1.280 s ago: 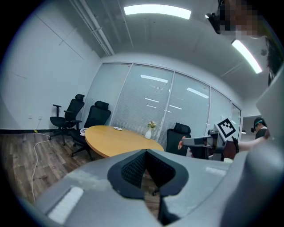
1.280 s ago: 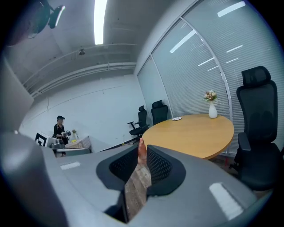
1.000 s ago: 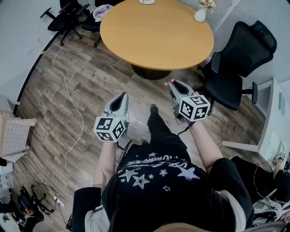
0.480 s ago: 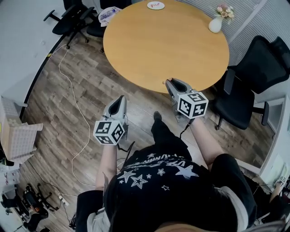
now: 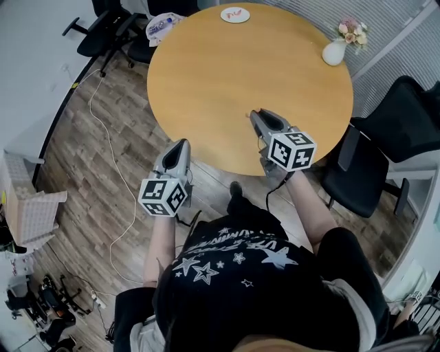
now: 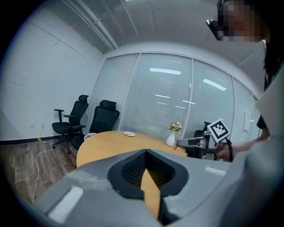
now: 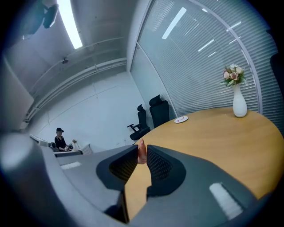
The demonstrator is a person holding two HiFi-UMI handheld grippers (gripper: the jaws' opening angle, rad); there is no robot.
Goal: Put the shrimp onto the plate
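Note:
A small pink shrimp (image 7: 141, 151) is pinched between the tips of my right gripper (image 7: 141, 148), which is shut on it. In the head view that right gripper (image 5: 254, 115) hovers over the near part of the round wooden table (image 5: 206, 75). The white plate (image 5: 234, 14) lies at the table's far edge, well beyond both grippers; it also shows as the plate (image 7: 180, 119) and the plate (image 6: 129, 134). My left gripper (image 5: 182, 144) is shut on nothing and sits at the table's near left rim. Its tips (image 6: 145, 151) meet.
A white vase with flowers (image 5: 335, 51) stands at the table's far right. Black office chairs stand right of the table (image 5: 371, 158) and at the far left (image 5: 103, 27). A white cable (image 5: 117, 165) trails over the wood floor. A person (image 7: 60, 139) sits far off.
The table has drawn closer and lower in the head view. Both grippers have advanced from above the floor to the table's near edge, the right one still shut on the shrimp.

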